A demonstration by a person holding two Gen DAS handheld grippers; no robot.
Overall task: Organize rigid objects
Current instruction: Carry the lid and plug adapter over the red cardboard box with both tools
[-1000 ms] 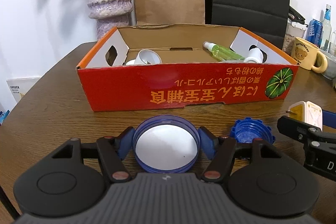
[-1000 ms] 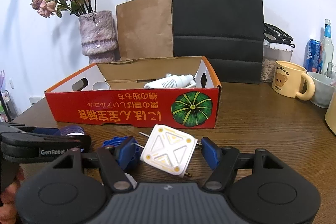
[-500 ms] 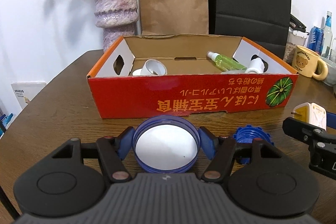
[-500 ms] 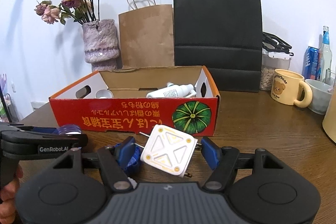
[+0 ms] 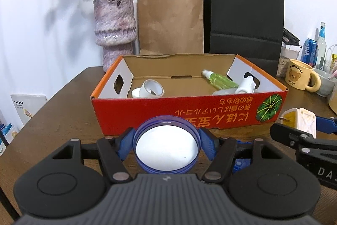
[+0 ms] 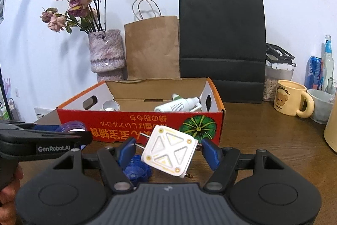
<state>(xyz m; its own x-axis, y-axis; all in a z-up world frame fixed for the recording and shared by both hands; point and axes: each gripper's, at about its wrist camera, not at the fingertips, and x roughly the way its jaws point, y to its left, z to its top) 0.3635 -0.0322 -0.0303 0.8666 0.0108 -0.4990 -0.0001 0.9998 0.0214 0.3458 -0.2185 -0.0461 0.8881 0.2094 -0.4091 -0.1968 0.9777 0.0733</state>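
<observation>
My left gripper (image 5: 166, 146) is shut on a round blue lid (image 5: 166, 151) with a white inside, held above the table just in front of the red cardboard box (image 5: 189, 115). My right gripper (image 6: 169, 150) is shut on a white square plug adapter (image 6: 169, 150), held tilted with its prongs out, in front of the box (image 6: 137, 125). The adapter also shows in the left wrist view (image 5: 301, 122). The box holds a green spray bottle (image 5: 219, 80), a white bottle (image 6: 179, 105) and a white cup (image 5: 150, 89). A blue ridged cap (image 6: 137, 171) lies on the table below the right gripper.
Behind the box stand a purple vase (image 5: 114, 28) with dried flowers, a brown paper bag (image 5: 170, 20) and a black paper bag (image 6: 221, 45). A yellow bear mug (image 6: 291, 99), a grey cup (image 6: 321, 105), a jar, a can and a bottle stand at the right.
Both grippers have risen with their objects, so the box interior shows more and sits lower in view. Both grips are unchanged.
</observation>
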